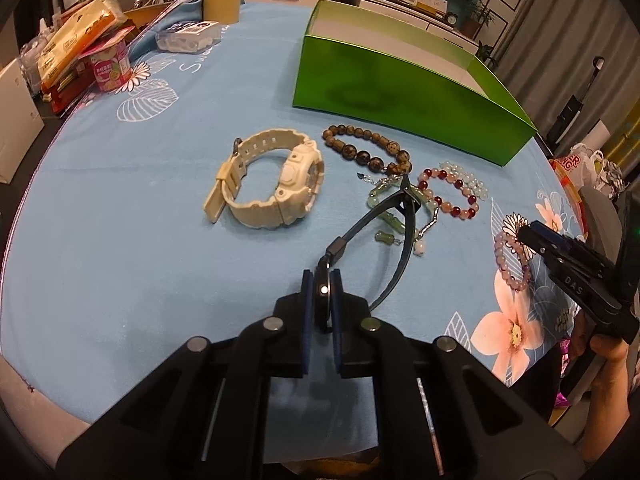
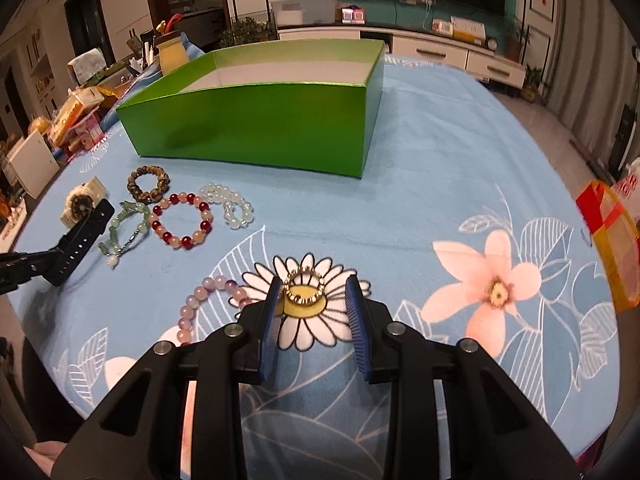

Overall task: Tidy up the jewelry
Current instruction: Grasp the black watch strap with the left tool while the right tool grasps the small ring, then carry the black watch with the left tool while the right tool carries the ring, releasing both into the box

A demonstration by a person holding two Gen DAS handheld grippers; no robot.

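My left gripper (image 1: pixel 322 292) is shut on the case of a black watch (image 1: pixel 394 216); its thin strap loops forward over a green jade bracelet (image 1: pixel 378 200). Beyond lie a white watch (image 1: pixel 272 184), a brown bead bracelet (image 1: pixel 368 148), a red-and-pink bead bracelet (image 1: pixel 452 194) and a clear bead bracelet (image 2: pixel 230 204). My right gripper (image 2: pixel 314 282) stands open low over the cloth. A small gold beaded ring (image 2: pixel 304 288) sits between its tips, close to the left pad (image 2: pixel 272 320). A purple bead bracelet (image 2: pixel 200 304) lies just left of it.
An open green box (image 2: pixel 256 128) stands at the back of the blue floral tablecloth (image 2: pixel 440 168). Snack packets and a pink cup (image 1: pixel 110 66) crowd the far left edge. An orange bag (image 2: pixel 612 240) sits at the right edge. A hand (image 1: pixel 604 356) holds the right gripper (image 1: pixel 528 234).
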